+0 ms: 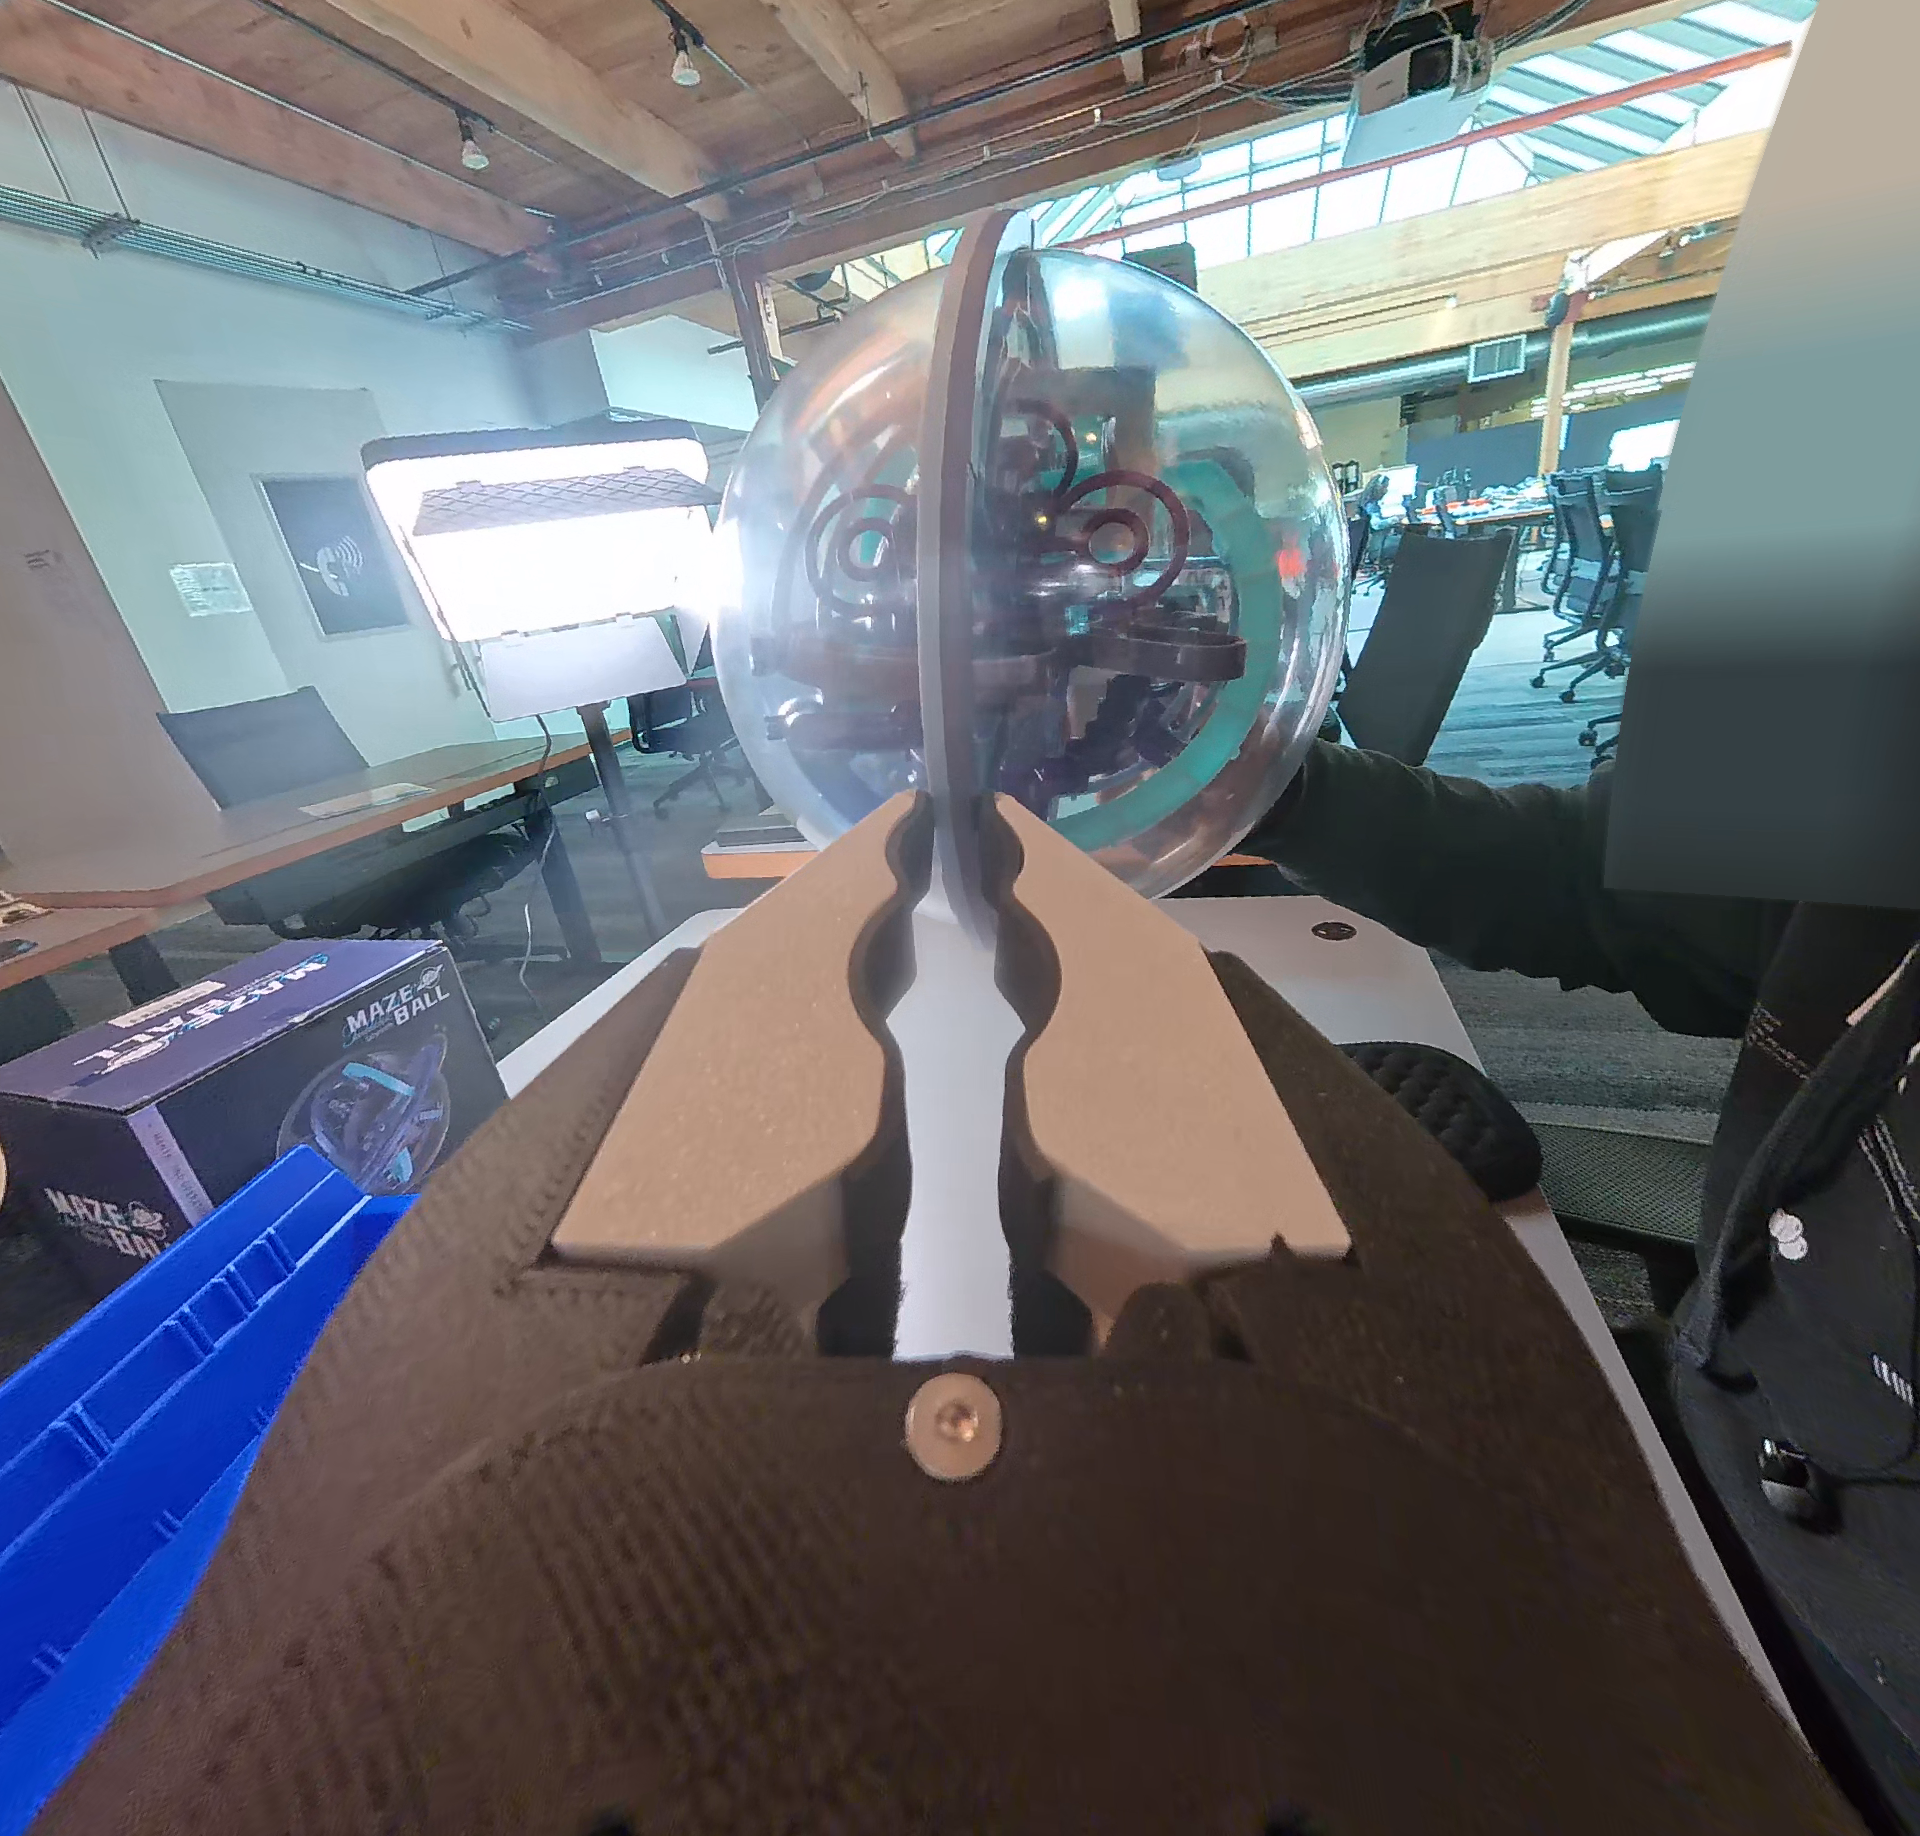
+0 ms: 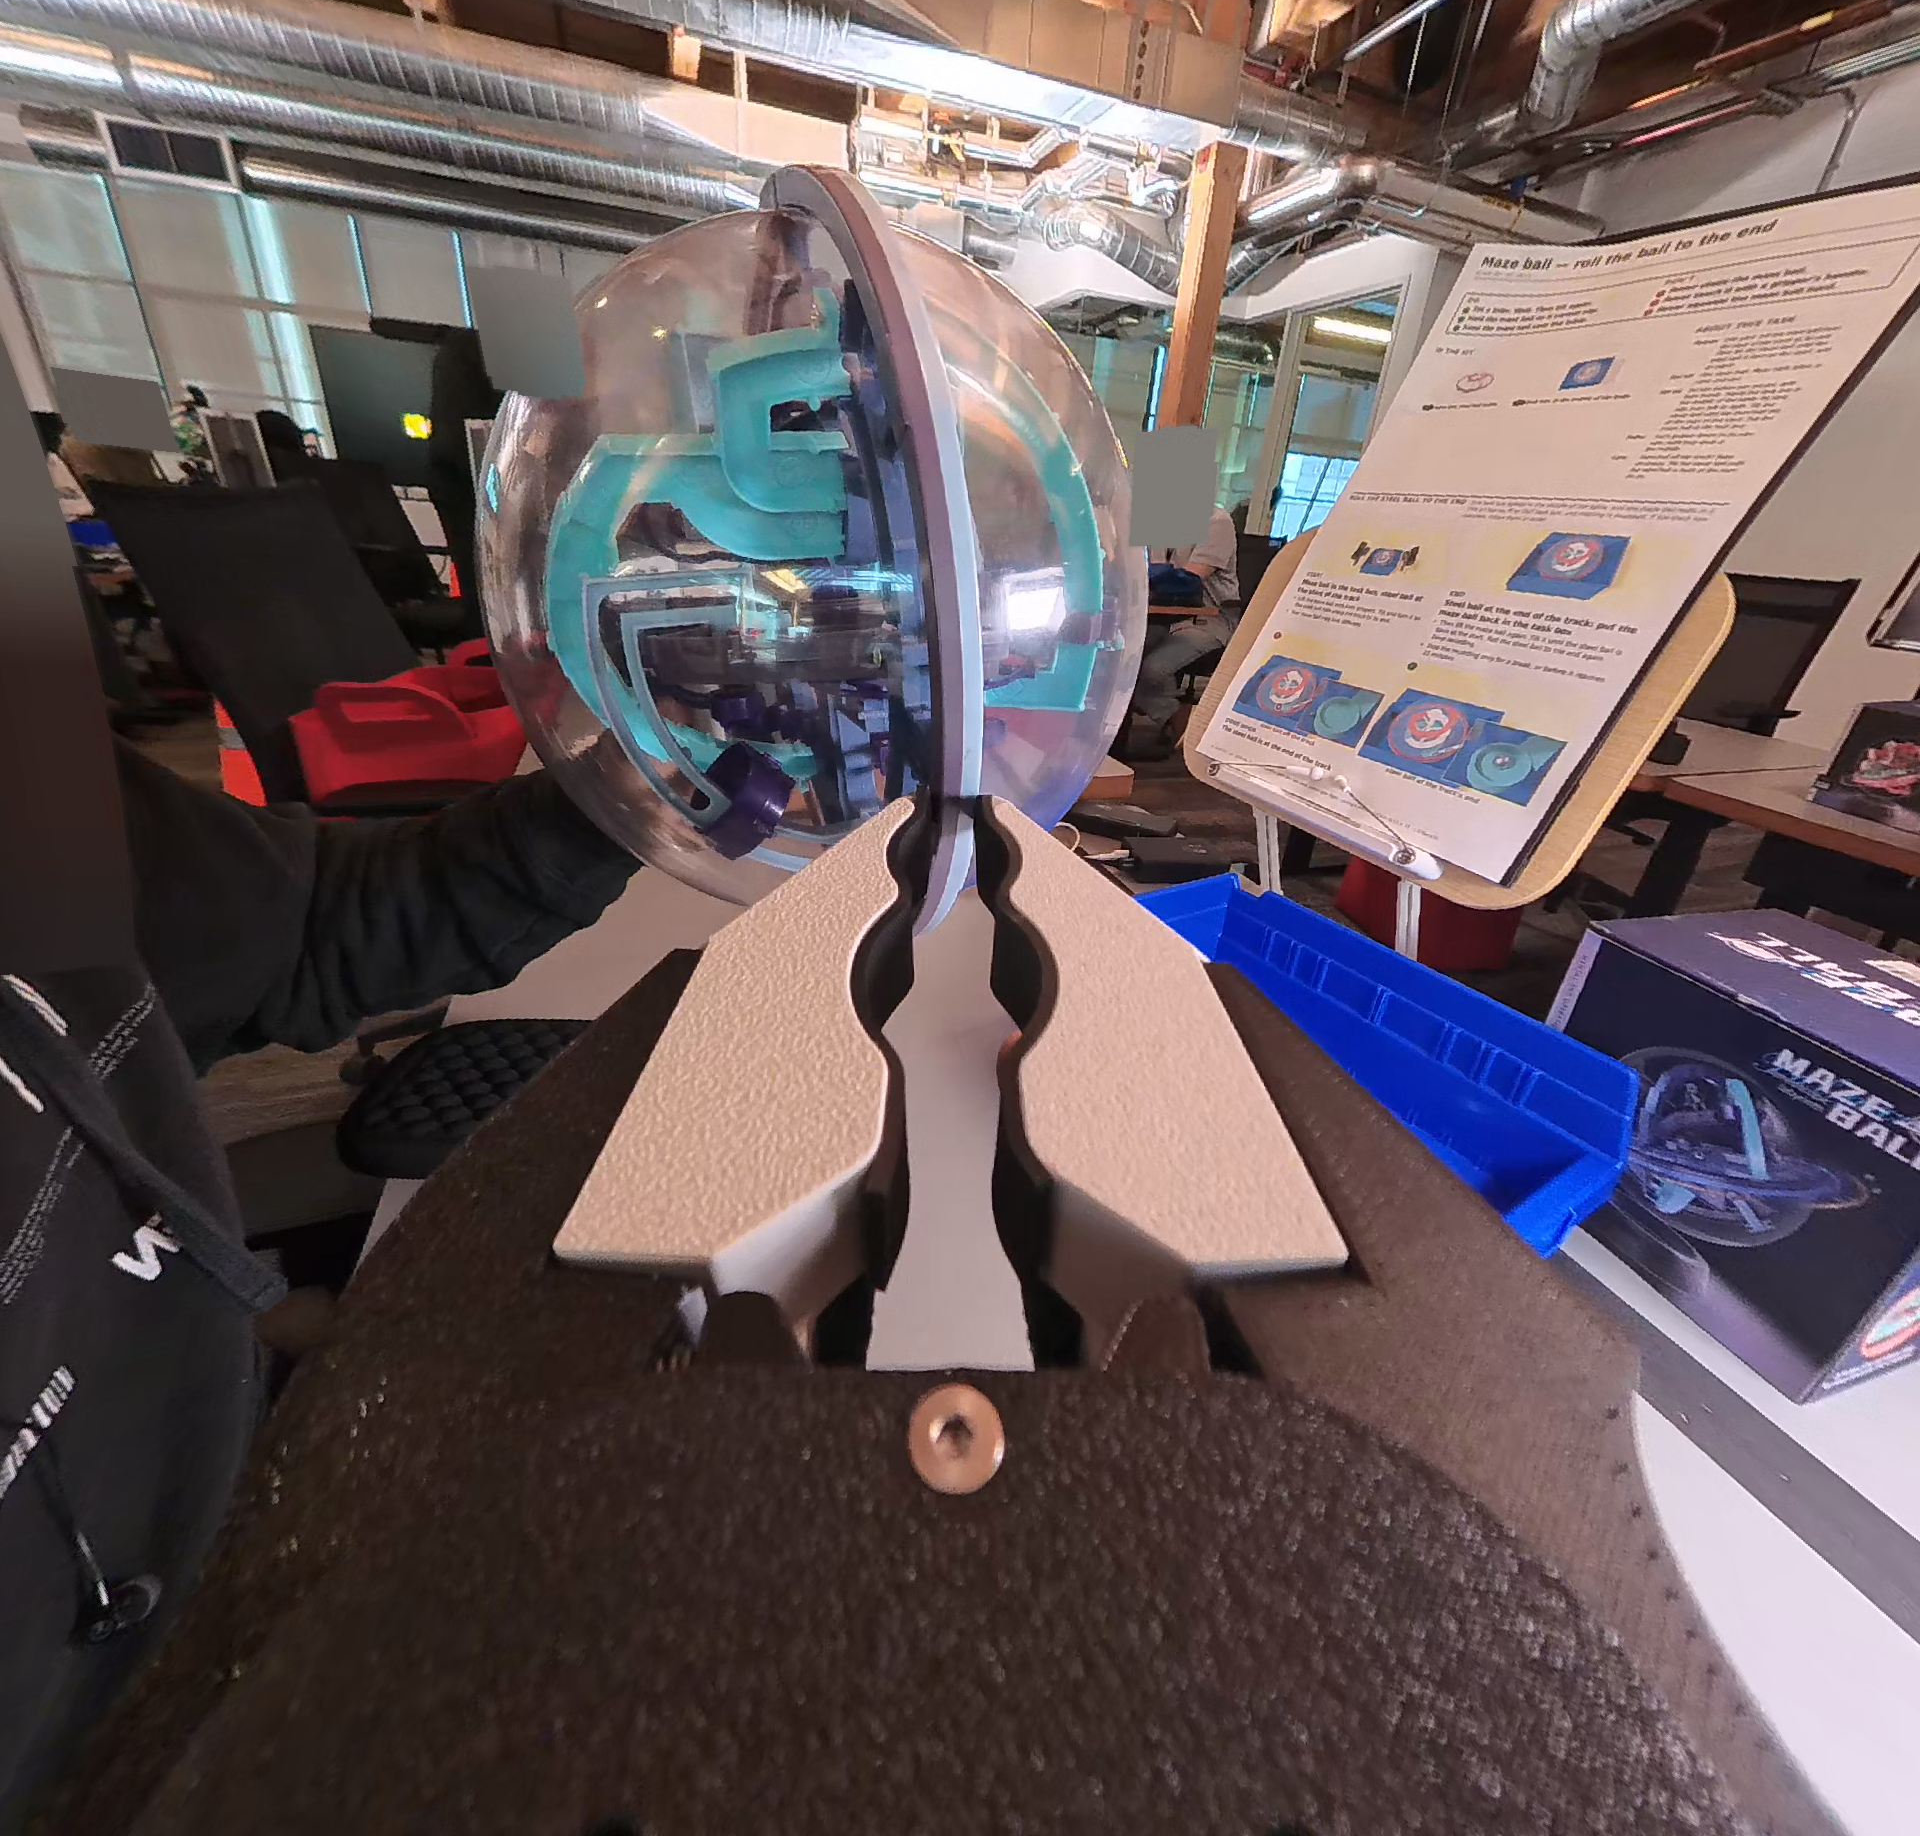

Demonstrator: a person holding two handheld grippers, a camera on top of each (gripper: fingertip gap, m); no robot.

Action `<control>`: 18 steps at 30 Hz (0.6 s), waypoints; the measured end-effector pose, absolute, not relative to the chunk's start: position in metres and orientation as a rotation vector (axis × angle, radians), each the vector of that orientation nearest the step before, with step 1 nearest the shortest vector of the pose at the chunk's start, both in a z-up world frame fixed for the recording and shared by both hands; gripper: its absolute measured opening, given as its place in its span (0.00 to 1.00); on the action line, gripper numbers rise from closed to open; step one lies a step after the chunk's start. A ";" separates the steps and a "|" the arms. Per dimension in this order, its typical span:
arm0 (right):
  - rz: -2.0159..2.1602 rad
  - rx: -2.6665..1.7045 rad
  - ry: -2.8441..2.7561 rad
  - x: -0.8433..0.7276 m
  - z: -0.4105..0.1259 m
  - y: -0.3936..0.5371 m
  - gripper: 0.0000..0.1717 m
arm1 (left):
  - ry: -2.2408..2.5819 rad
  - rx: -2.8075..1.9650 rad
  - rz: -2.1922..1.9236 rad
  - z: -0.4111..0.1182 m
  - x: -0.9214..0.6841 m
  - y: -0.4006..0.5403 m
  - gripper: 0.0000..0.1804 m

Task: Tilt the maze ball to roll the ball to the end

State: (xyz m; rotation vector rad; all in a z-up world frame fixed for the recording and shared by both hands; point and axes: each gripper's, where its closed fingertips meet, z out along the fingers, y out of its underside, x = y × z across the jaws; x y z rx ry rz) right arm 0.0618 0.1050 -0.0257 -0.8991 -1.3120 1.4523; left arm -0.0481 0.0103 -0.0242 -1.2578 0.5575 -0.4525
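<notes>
The tilting step is in hand: the left tongs [image 1: 958, 810] and right tongs [image 2: 948, 815] each stand narrow, pads pinching the flat grey rim of the maze ball [image 1: 1039, 581], held raised above the white surface [image 1: 1351, 965]. The smooth clear sphere sits at twelve o'clock of each tongs, enclosing teal and purple moulded tracks. The next move likely calls for slow coordinated rotation; the small ball's position cannot be told.

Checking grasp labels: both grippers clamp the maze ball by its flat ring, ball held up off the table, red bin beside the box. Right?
One thing is off: the bin is blue, not red, as the right wrist view shows beside the box. The rest holds: left gripper and right gripper both pinch the ring of the maze ball, held above the table.
</notes>
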 end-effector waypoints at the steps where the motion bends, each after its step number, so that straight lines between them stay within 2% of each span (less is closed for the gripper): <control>1: 1.453 -0.899 -1.312 0.062 -0.026 0.105 0.03 | 0.558 -1.259 -0.456 -0.024 -0.048 0.010 0.04; 18: 1.469 -0.962 -1.315 0.063 -0.040 0.107 0.03 | 0.511 -1.324 -0.520 -0.035 -0.046 0.012 0.04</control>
